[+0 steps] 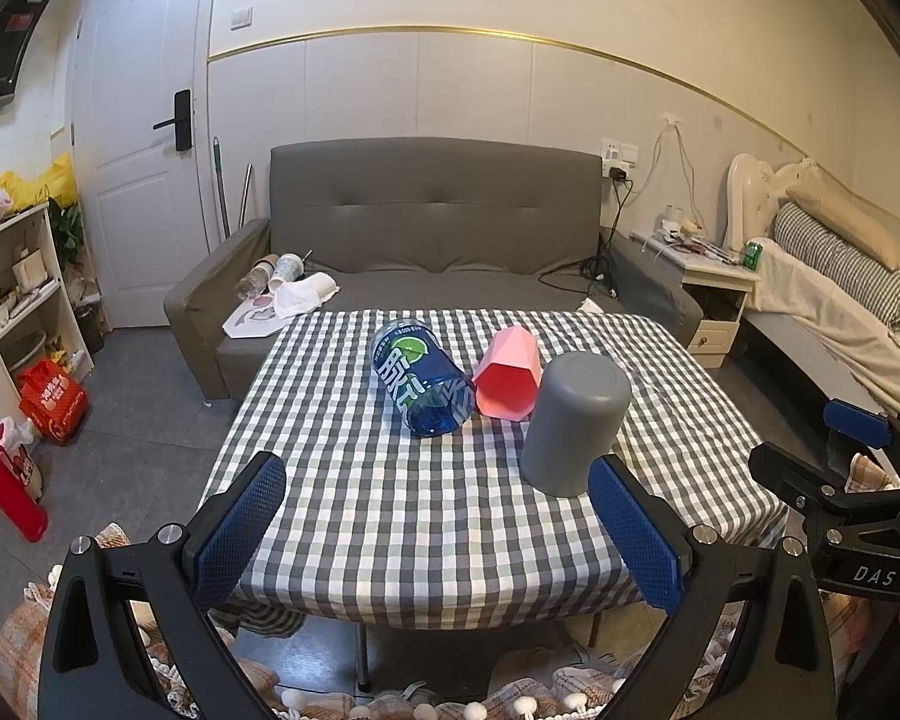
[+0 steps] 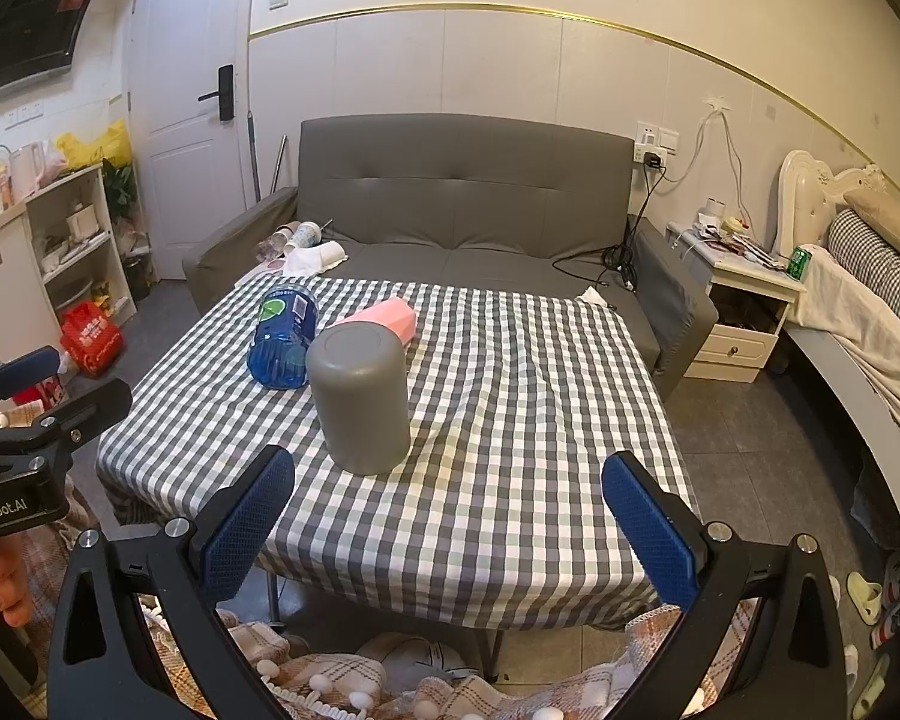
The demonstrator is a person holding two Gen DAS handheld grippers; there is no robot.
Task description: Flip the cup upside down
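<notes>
A grey cup (image 1: 573, 423) stands upside down, closed base up, on the checked tablecloth (image 1: 438, 510); it also shows in the right wrist view (image 2: 363, 396). A pink faceted cup (image 1: 507, 381) lies on its side behind it, open mouth toward me; it also shows in the right wrist view (image 2: 384, 315). My left gripper (image 1: 438, 531) is open and empty, at the table's near edge, short of the grey cup. My right gripper (image 2: 447, 522) is open and empty, near the front edge, with the grey cup ahead and to the left.
A blue plastic bottle (image 1: 423, 381) lies on its side left of the pink cup. A grey sofa (image 1: 438, 240) stands behind the table, a bedside cabinet (image 1: 714, 294) and bed at right, shelves (image 1: 18, 288) at left. A plaid blanket lies below the grippers.
</notes>
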